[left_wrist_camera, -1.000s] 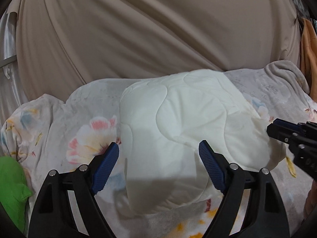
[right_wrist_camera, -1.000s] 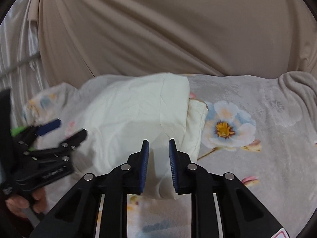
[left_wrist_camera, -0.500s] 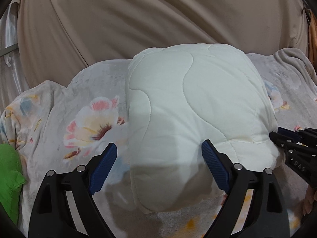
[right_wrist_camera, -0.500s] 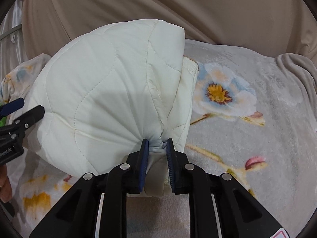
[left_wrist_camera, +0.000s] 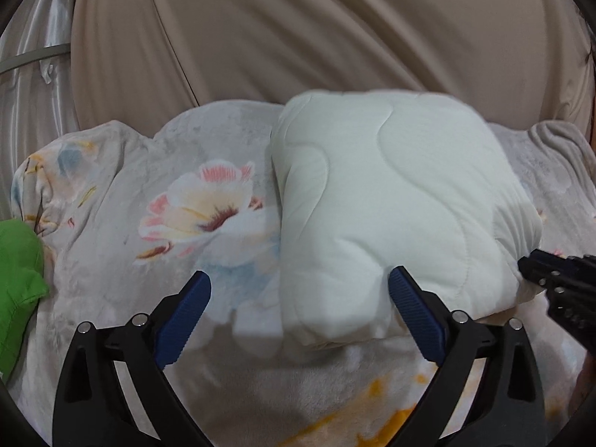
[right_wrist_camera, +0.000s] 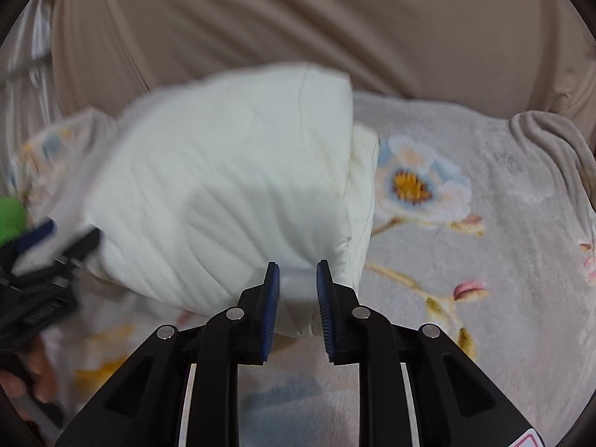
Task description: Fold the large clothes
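One quilted garment: a cream padded bundle point(left_wrist_camera: 391, 201), folded thick, lies on the flowered blanket point(left_wrist_camera: 156, 201) in front of the tan curtain point(left_wrist_camera: 298, 29); blurred in the right wrist view point(right_wrist_camera: 223, 193).
Right gripper point(right_wrist_camera: 297, 287): fingers set narrowly apart, with the bundle's near corner between the blue pads point(right_wrist_camera: 271, 309); whether the pads press the cloth cannot be told.
Left gripper point(left_wrist_camera: 300, 311): fingers spread wide, having just been opening; the bundle's near left corner sits between them, the right pad point(left_wrist_camera: 413, 316) just beside the cloth, the left pad apart from it.
Green cloth point(left_wrist_camera: 16, 272): at the blanket's left edge, well apart from the bundle.
Person's hand point(right_wrist_camera: 33, 376): holds the left gripper's handle.
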`<act>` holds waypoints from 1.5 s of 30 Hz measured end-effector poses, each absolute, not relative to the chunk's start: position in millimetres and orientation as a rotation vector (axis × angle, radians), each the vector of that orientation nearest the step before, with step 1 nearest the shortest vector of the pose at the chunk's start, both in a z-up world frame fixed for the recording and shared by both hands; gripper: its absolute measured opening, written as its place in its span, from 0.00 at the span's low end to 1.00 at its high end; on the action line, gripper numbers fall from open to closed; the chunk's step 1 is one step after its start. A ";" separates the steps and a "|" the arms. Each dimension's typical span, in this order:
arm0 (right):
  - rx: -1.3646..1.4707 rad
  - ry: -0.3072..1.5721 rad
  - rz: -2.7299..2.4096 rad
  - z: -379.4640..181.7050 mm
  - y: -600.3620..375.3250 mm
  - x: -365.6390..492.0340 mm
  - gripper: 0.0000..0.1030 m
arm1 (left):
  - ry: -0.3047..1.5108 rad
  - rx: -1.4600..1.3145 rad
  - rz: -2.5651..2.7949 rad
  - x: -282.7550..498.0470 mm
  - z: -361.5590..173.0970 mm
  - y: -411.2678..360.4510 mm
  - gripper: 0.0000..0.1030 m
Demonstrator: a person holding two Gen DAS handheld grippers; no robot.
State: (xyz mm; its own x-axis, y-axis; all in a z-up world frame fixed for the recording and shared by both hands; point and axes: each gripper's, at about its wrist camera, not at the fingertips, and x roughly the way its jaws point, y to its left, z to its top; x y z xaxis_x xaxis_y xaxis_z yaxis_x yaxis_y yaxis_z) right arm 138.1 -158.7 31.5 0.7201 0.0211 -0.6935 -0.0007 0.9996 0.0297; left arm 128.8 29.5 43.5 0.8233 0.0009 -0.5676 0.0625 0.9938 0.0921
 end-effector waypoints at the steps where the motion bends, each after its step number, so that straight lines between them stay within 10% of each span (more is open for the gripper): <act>1: 0.040 0.783 0.006 22.3 -161.1 141.4 0.14 | 0.614 0.113 -0.032 128.4 40.2 28.8 0.92; 19: 0.153 0.746 -0.089 7.2 -159.2 46.9 0.54 | 0.633 0.101 -0.110 65.0 19.2 5.7 0.94; 45: 0.046 0.732 -0.143 1.0 -132.7 40.7 0.60 | 0.634 0.137 -0.055 57.3 14.3 -2.3 0.94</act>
State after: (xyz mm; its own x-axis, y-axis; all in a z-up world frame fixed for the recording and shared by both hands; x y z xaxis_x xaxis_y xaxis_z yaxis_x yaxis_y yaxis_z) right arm 40.7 -132.7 1.0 0.7347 -0.1142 -0.6688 0.1462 0.9892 -0.0083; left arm 57.3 -2.3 14.3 0.8044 -0.0092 -0.5940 0.0932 0.9895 0.1109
